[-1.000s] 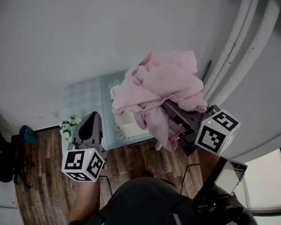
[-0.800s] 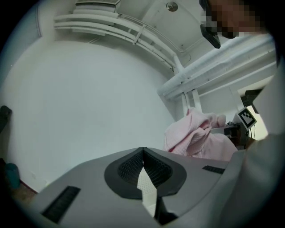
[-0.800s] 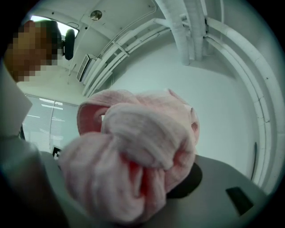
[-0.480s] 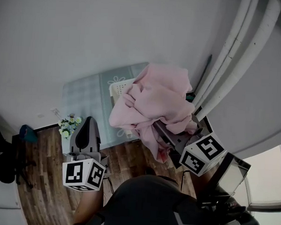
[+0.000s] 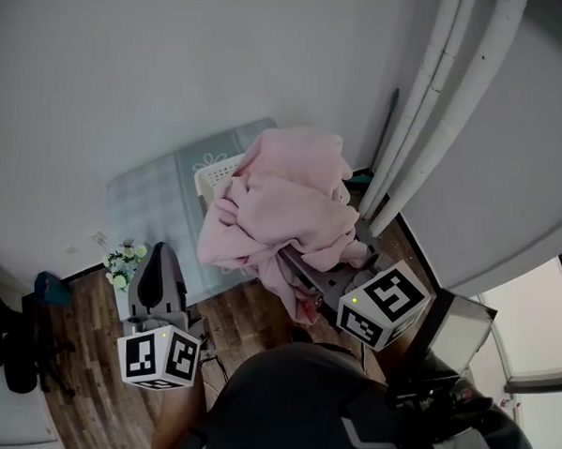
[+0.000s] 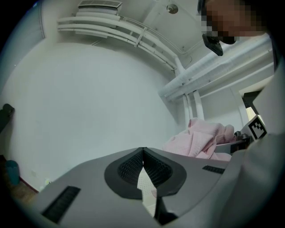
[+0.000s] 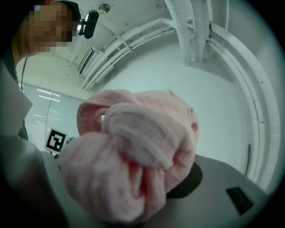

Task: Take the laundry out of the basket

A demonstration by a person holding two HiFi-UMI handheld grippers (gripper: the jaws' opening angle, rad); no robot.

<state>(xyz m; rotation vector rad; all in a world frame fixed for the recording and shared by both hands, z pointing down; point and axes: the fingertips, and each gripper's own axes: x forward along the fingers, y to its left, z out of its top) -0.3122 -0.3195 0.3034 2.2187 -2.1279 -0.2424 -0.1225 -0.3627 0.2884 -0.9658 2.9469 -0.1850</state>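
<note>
My right hand-held gripper (image 5: 302,267) pinches the bunched pink cloth (image 5: 282,205), holding it over the white laundry basket (image 5: 211,175), likely to clear its rim, while my left hand-held gripper (image 6: 143,153) hangs aside, jaws pressed together, empty.

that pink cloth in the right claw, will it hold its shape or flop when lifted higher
Probably floppy: the pink cloth droops in folds off the right claw. Likely light for its bulk, since one pinch carries the whole bundle. A trailing end may snag the basket rim.
</note>
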